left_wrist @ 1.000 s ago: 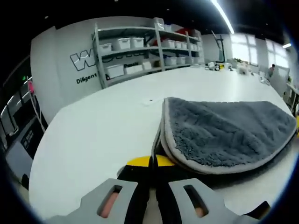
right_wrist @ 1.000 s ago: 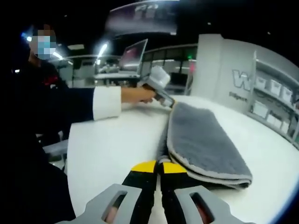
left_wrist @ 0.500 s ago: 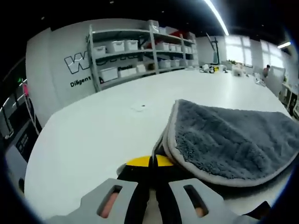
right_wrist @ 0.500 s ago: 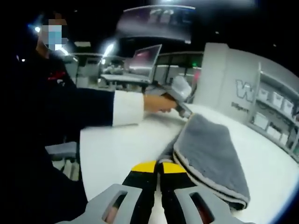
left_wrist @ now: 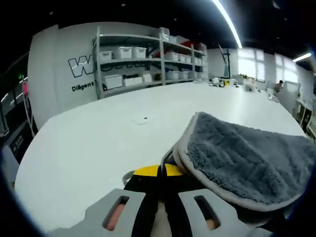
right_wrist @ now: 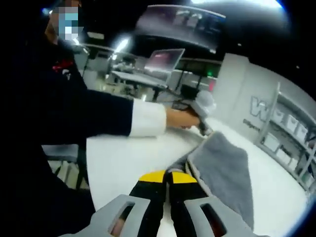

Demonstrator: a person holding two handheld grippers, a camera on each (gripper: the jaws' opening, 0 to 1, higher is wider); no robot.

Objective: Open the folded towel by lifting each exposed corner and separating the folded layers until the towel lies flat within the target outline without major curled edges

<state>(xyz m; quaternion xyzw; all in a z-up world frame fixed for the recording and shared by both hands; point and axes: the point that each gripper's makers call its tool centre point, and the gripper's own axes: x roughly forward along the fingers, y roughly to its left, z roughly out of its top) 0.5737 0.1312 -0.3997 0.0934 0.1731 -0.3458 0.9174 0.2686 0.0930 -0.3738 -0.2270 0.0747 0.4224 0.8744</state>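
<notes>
Both grippers' jaws are closed, each pinching an edge of the grey towel (left_wrist: 242, 158), raised off the white worktop (left_wrist: 98, 143). The left gripper (left_wrist: 160, 170) and right gripper (right_wrist: 168, 175) hold it doubled; unfolding and flattening remain.

both grippers (left_wrist: 161, 172) (right_wrist: 168, 176) clamped; raised

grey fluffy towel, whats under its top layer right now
In the left gripper view, the grey fluffy towel shows a second pale-edged layer beneath, above the white table. Deeper folds are covered.
</notes>
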